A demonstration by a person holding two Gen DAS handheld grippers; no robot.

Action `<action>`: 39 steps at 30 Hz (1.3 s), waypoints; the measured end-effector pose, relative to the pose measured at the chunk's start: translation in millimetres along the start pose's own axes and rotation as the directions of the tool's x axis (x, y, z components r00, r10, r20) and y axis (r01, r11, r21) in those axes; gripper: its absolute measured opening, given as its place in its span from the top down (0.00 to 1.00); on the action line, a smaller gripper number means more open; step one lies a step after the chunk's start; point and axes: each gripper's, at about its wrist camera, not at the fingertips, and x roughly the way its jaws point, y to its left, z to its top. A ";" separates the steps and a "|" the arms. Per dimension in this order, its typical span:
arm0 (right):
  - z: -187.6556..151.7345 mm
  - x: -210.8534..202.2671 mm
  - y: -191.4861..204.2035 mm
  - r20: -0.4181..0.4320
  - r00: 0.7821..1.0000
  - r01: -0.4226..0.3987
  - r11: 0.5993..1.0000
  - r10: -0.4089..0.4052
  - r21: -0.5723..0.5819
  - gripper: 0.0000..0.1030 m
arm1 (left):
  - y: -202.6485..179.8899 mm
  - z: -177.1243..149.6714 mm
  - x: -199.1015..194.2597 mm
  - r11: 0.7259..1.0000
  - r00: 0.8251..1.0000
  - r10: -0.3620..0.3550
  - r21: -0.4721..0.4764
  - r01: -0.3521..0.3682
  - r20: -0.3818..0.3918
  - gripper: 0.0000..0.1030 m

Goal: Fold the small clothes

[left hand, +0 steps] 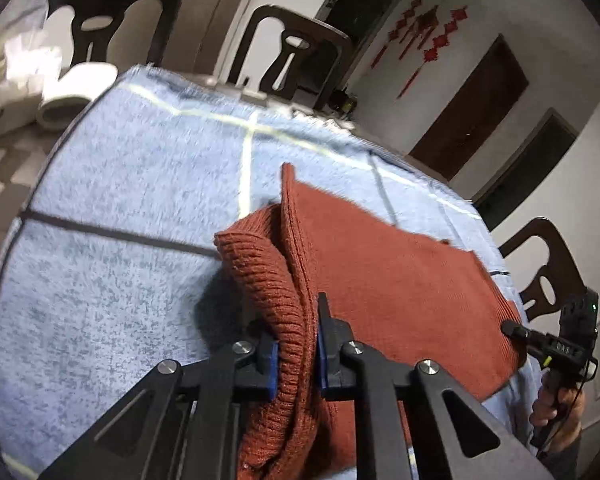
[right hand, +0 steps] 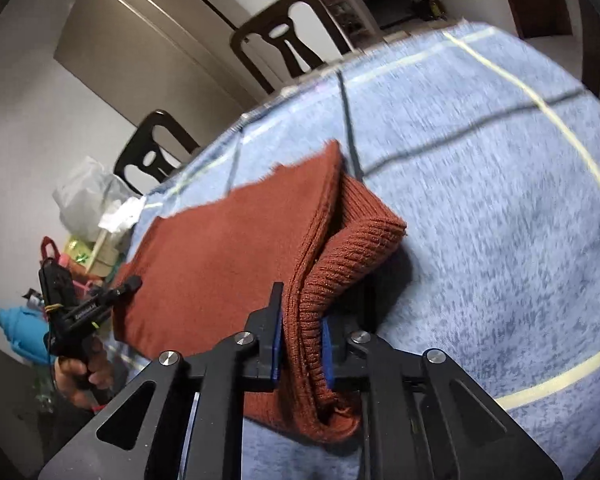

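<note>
My left claw [left hand: 296,344] and right claw [right hand: 302,344] each clamp a ribbed edge of the rust-red knitted garment [left hand: 380,272], lying toward twelve o'clock on the blue-cloth tabletop [left hand: 132,168]; folding looks barely begun.

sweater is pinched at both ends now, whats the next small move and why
Probably lift both ends together and carry them forward over the flat part. The left gripper and right gripper are each shut on a ribbed edge of the sweater, which is stretched between them and partly raised off the blue tablecloth. The far portion still lies flat, so folding the held edge onto it seems the natural next step.
</note>
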 end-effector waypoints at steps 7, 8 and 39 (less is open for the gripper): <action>20.3 -35.8 32.7 0.016 0.999 -0.029 0.994 0.031 -0.104 0.87 | -34.2 13.3 -62.5 0.997 0.997 -0.023 0.073 0.018 0.076 0.86; 20.8 -40.4 33.8 0.015 0.999 -0.034 0.993 0.036 -0.116 0.87 | -36.7 11.7 -70.6 0.997 0.996 -0.029 0.078 0.023 0.086 0.86; -34.1 -11.5 -33.3 -0.110 0.979 -0.174 0.985 0.171 -0.016 0.80 | 26.3 -61.2 -24.2 0.983 0.989 -0.141 -0.126 0.136 -0.037 0.76</action>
